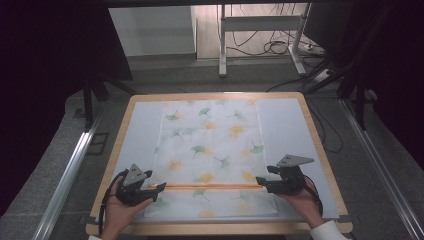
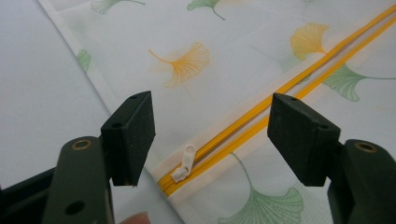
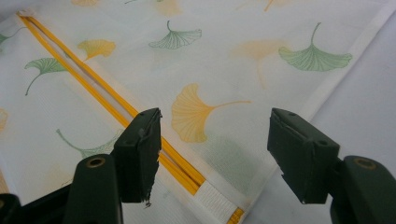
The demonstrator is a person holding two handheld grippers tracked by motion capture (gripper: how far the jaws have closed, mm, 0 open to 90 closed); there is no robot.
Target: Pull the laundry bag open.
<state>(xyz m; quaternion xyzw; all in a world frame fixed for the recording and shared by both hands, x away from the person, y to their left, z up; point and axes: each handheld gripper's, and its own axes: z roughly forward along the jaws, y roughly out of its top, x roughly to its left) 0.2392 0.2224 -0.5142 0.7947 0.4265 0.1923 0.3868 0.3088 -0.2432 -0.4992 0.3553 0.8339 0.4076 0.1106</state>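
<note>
On a pale-topped table [image 1: 140, 130] lies a ginkgo-print fabric cover [image 1: 210, 145], its orange zipper [image 1: 210, 186] near us. Our left gripper [image 1: 156, 186] and right gripper [image 1: 260, 181] hover unclenched at either end; we judge bracing the right end while pinching the white pull [image 2: 185, 162] works best.
</note>
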